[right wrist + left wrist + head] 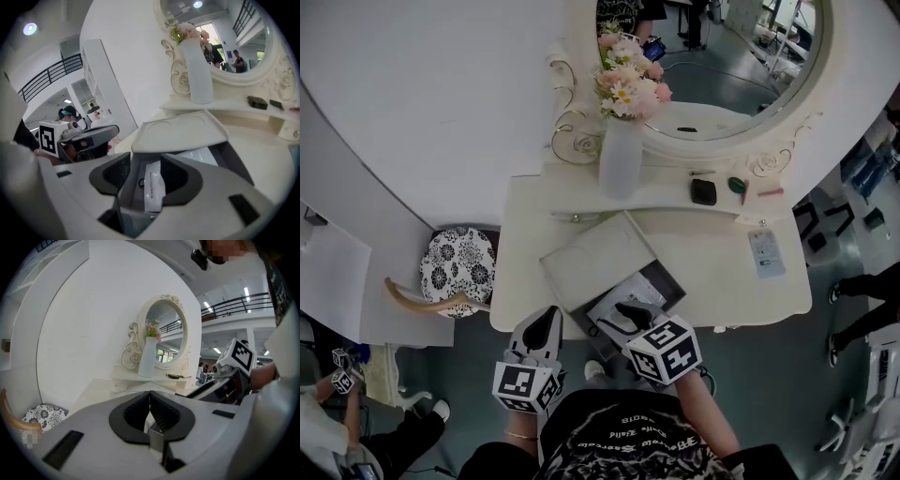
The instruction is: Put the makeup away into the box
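The right gripper (143, 161) is hovering wide-jawed over the box (664, 284). The left gripper (150, 397) is pinching shut, empty. The compact (703, 191) is looking light, hard and slick, probably needing a grip across its edges.

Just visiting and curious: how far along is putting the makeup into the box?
Partly done: a white packet lies in the open box. Nothing is held: the right hand-held gripper hangs open above it, the left shut. A black compact and green item sit on the shelf.

A dressing corner is staged inside a large hall: a white dressing table (703, 253), an ornate oval mirror (741, 56), a vase of flowers (620, 159) and a patterned stool (457, 265) are set against a curved white wall (441, 84). A railed upper gallery (234, 305) and ceiling strip lights (246, 290) are seen beyond.
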Demonstrator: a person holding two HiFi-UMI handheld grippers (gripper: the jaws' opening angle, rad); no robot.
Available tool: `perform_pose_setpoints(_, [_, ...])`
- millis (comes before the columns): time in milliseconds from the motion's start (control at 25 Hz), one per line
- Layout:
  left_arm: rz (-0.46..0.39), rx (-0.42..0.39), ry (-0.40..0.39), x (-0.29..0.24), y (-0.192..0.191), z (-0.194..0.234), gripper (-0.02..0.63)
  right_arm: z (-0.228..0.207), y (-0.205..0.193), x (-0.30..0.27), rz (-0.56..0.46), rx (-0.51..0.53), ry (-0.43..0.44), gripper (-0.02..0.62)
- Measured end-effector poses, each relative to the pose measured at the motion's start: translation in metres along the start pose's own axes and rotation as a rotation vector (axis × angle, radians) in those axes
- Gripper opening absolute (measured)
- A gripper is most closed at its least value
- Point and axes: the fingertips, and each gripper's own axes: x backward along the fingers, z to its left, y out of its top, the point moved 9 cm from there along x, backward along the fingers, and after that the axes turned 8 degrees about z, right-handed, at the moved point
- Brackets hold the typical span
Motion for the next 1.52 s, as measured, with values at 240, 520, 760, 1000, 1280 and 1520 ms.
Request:
perform_pose_setpoints(240, [-0.022,0.011,-0.021,0.002,0.004,-0.013,0.015,0.0,-0.002,0.023,-0.121,0.035,-0.034,0.202])
perform_pose_setpoints(520, [-0.049,0.004,-0.046,0.001,0.012,-0.035,0.016,-0.018,-0.011,0.062,-0.276,-0.032,-0.097,0.146])
perform_pose_setpoints(760, [-0.058,-0.009,-0.071,-0.003,0.017,-0.057,0.017,-0.038,-0.026,0.09,-0.288,-0.082,-0.173,0.087])
perform_pose_setpoints(1000, [-0.079,0.007,-0.088,-0.006,0.021,-0.08,0.016,-0.055,-0.04,0.115,-0.323,-0.111,-0.229,0.052])
perform_pose_setpoints(1280, [-0.084,-0.022,-0.084,-0.012,0.022,-0.108,0.017,-0.077,-0.057,0.145,-0.355,-0.106,-0.298,0.034])
perform_pose_setpoints(1520, [-0.097,-0.034,-0.107,-0.021,0.02,-0.133,0.016,-0.102,-0.073,0.178,-0.373,-0.127,-0.388,0.012])
